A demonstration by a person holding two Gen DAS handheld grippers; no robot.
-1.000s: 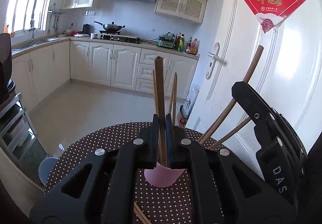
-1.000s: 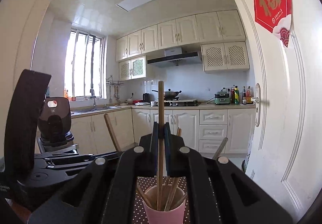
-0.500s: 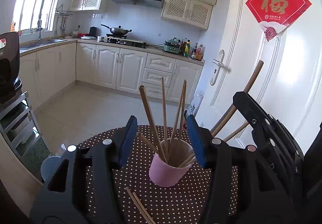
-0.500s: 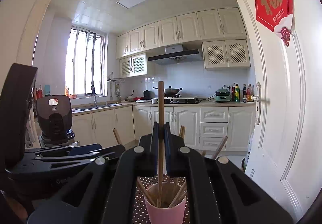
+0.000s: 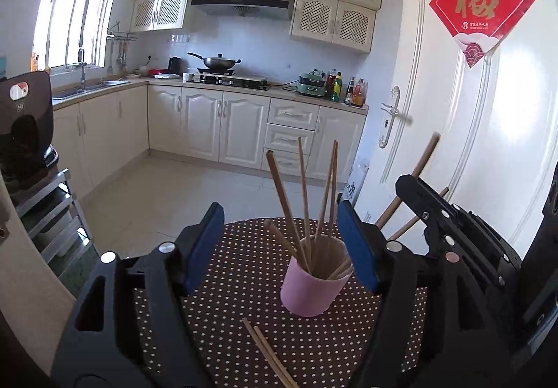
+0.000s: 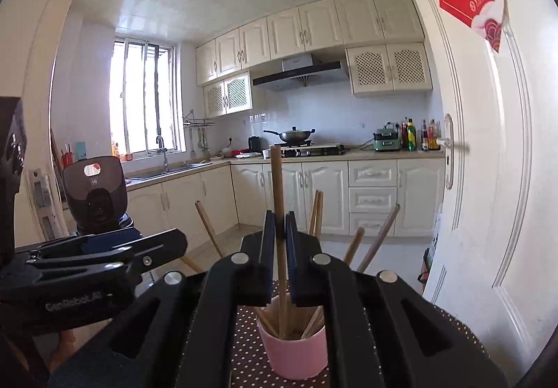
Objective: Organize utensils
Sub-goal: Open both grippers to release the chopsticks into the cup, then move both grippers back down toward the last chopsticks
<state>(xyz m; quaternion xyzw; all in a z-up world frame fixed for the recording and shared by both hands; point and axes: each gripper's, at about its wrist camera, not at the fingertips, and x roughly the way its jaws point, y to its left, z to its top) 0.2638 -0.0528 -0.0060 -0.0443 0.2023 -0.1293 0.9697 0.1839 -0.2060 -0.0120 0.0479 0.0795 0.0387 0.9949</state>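
**Dropping chopstick into cup**

Right claw [image 6: 278, 231] clenched on upright chopstick [image 6: 277, 185], tip inside pink cup [image 6: 294, 353]; release only once seated. Left claw [image 5: 280, 241] just opened, released, empty, flanking cup. Two loose chopsticks [image 5: 266, 353] near table [image 5: 244, 301] front edge. Beyond: kitchen cabinets [image 5: 223, 123], white door [image 5: 488, 130].

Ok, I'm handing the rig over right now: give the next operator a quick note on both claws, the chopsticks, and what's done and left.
Left claw: open, its jaws have just been opening, nothing gripped.
Right claw: shut on one upright chopstick, lower end inside the pink cup.
Pink cup stands on the dotted table, several chopsticks already in it.
Left: release the held chopstick, then pick up the two loose chopsticks lying in front of the cup.
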